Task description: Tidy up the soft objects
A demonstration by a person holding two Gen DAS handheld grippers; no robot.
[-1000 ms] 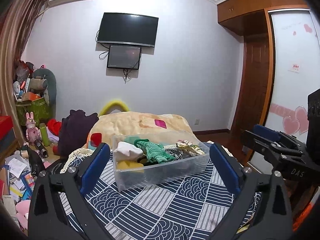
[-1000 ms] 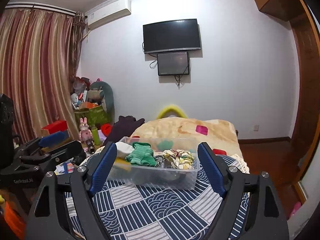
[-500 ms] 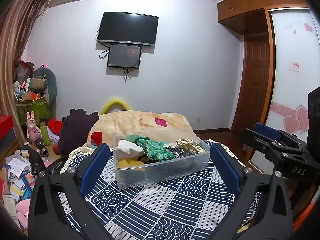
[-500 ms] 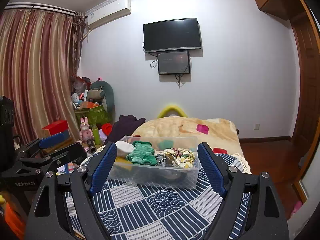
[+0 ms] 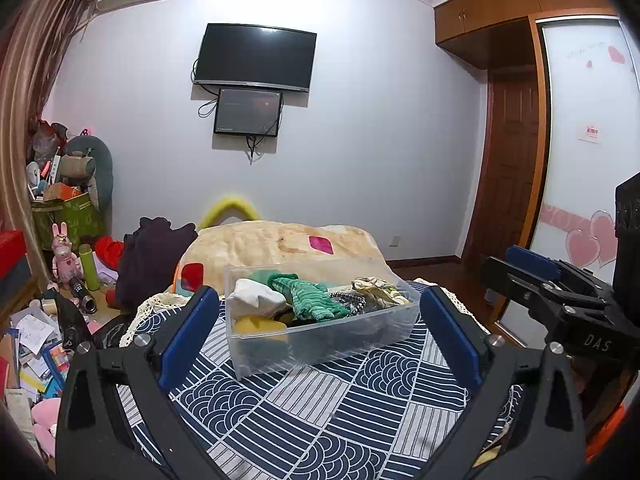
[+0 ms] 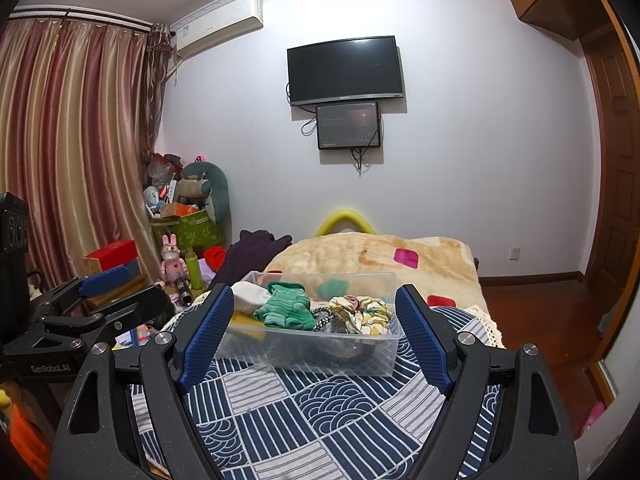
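Observation:
A clear plastic bin [image 5: 328, 344] [image 6: 312, 354] stands on a blue and white patterned cloth [image 5: 320, 412] [image 6: 316, 412]. In it lie a white cloth [image 5: 256, 298], a green knitted piece [image 5: 312, 296] [image 6: 286, 308], a yellow item [image 5: 256, 326] and a floral fabric [image 5: 378, 290] [image 6: 362, 312]. My left gripper [image 5: 318, 332] is open and empty, held back from the bin's near side. My right gripper [image 6: 314, 332] is open and empty, also short of the bin. Each gripper shows in the other's view, the right one [image 5: 560, 300] and the left one [image 6: 88, 304].
A beige blanket [image 5: 280, 248] and a dark purple garment [image 5: 152, 256] lie behind the bin. Toys, boxes and papers [image 5: 36, 332] crowd the floor at the left. A wooden door [image 5: 512, 168] and wardrobe stand at the right.
Both views have tilted slightly so the bin sits a little higher in frame. Both grippers stay open and the bin has not moved.

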